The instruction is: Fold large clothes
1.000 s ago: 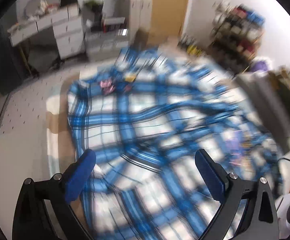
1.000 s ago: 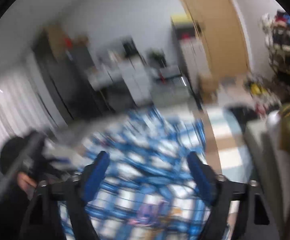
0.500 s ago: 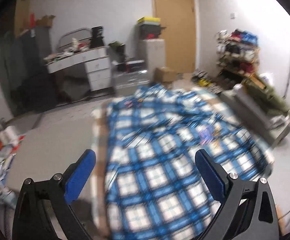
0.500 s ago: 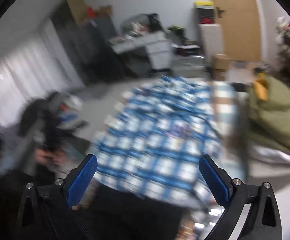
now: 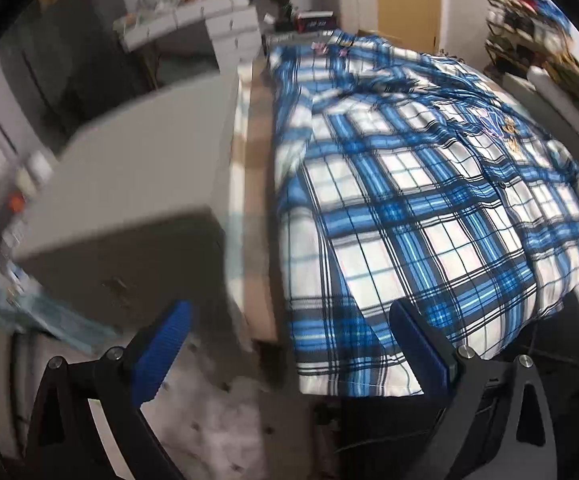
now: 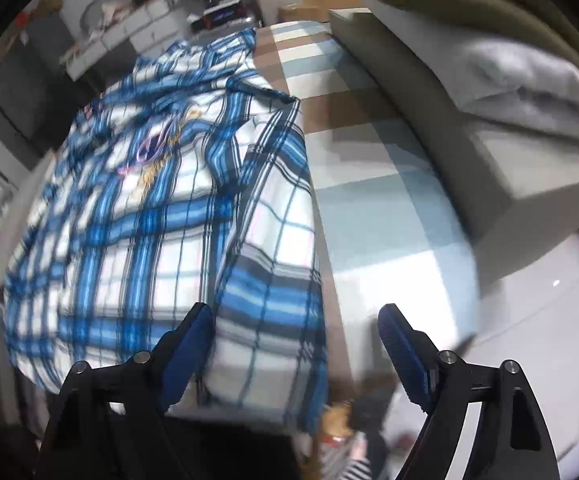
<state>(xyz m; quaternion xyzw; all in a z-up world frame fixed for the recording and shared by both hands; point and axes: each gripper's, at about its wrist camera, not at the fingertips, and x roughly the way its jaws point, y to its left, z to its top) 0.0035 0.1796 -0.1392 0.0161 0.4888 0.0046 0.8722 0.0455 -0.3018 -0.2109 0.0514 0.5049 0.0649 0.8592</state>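
- The plaid shirt [image 5: 409,200] lies spread flat across the checked mat [image 6: 369,184], I'd judge so its 2 near corners can be lifted for a fold; its near hem hangs toward me.
- My left gripper [image 5: 289,344] tilts steeply down over the shirt's near left corner, jaws wide and holding nothing.
- My right gripper [image 6: 295,344] tilts down at the near right corner; its jaws have just been closing a little yet stand wide, hem between them, not pinched.
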